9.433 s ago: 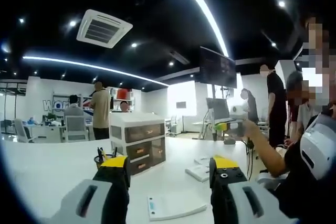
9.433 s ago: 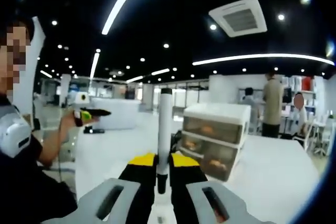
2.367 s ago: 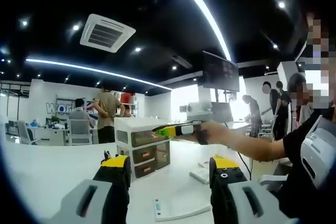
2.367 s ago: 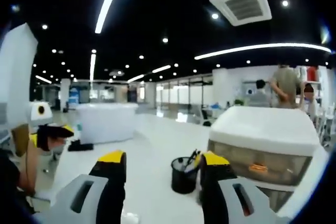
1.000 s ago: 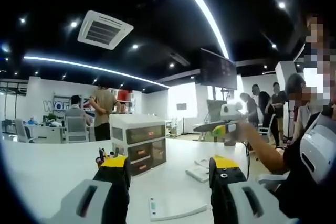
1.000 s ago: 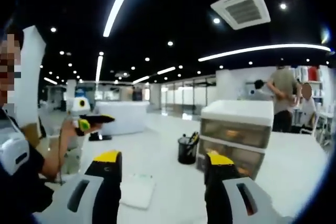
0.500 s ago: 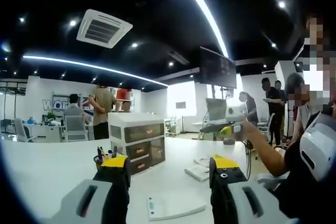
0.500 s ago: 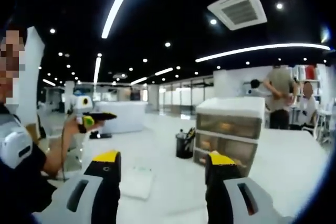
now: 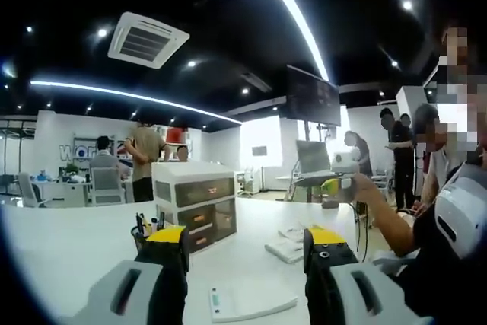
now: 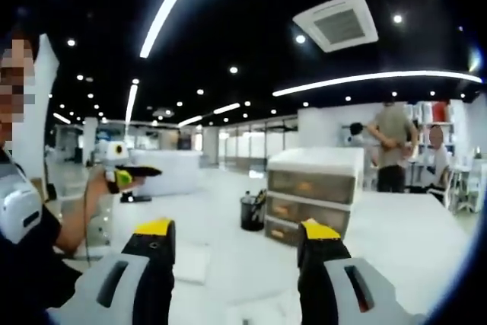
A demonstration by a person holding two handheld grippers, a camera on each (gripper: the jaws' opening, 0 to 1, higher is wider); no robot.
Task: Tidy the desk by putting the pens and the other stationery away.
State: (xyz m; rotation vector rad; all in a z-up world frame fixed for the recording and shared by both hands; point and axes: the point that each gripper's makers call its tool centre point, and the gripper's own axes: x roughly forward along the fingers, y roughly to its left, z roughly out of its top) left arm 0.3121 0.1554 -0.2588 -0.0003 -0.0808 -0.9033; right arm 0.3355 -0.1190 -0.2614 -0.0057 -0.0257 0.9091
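Already some pens are stood upright in the black pen cup (image 10: 249, 213), kept just beside the drawer unit (image 10: 312, 195) on the white desk (image 10: 396, 241). A notepad (image 9: 247, 304) is left lying flat near the front edge. Both the left gripper (image 9: 245, 249) and right gripper (image 10: 237, 245) are held level above the desk, jaws spread and empty.
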